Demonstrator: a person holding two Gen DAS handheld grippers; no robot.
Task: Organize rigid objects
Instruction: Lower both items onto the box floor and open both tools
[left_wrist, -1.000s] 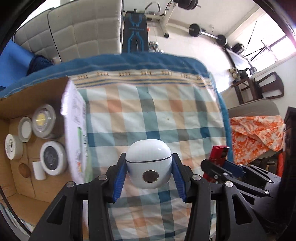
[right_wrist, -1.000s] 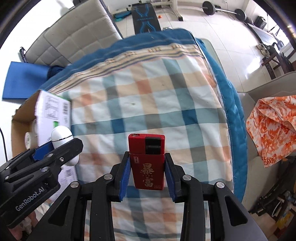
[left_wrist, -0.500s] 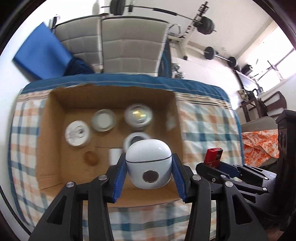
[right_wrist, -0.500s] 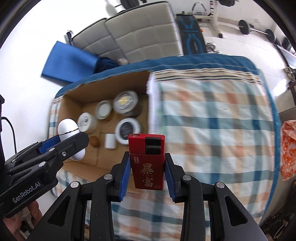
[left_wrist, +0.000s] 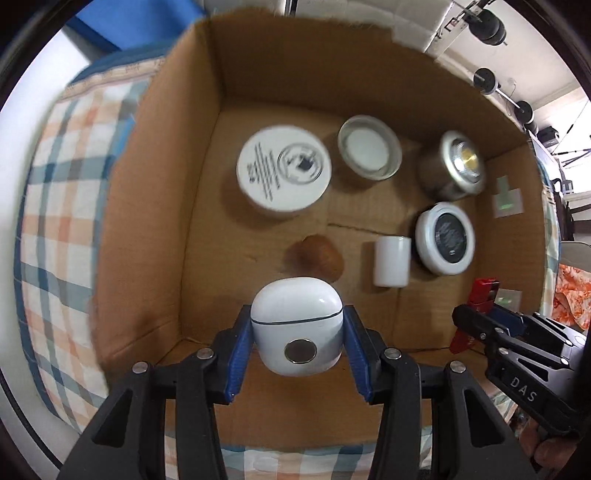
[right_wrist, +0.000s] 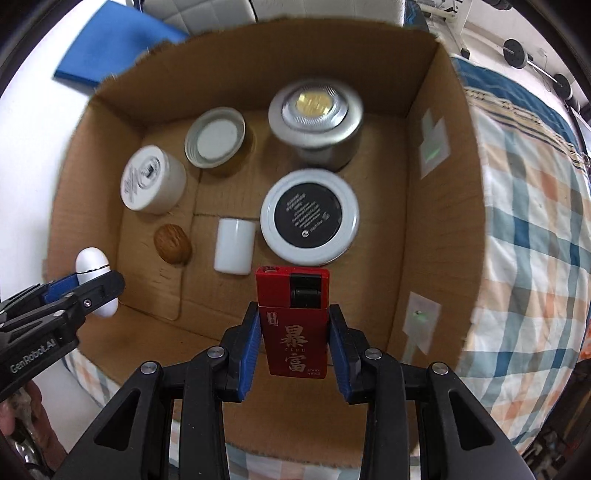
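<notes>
My left gripper (left_wrist: 297, 339) is shut on a white rounded earbud case (left_wrist: 297, 325), held above the near left part of an open cardboard box (left_wrist: 258, 74). My right gripper (right_wrist: 291, 332) is shut on a red lighter (right_wrist: 293, 321) with gold characters, above the box's near side. In the right wrist view the left gripper (right_wrist: 85, 291) with the white case (right_wrist: 92, 264) hangs over the box's (right_wrist: 424, 110) left wall. The red lighter (left_wrist: 480, 299) and right gripper (left_wrist: 491, 325) show at the right of the left wrist view.
Inside the box lie a white round tub (right_wrist: 151, 181), a metal lid (right_wrist: 216, 138), a silver tin (right_wrist: 316, 118), a white-rimmed black-topped tin (right_wrist: 309, 218), a small white cylinder (right_wrist: 234, 245) and a walnut (right_wrist: 171, 243). A checked cloth (right_wrist: 524, 221) covers the surface around the box.
Both grippers have carried their objects sideways from over the checked cloth to above the box and come lower, so the box fills both views. Neither grip has changed.
</notes>
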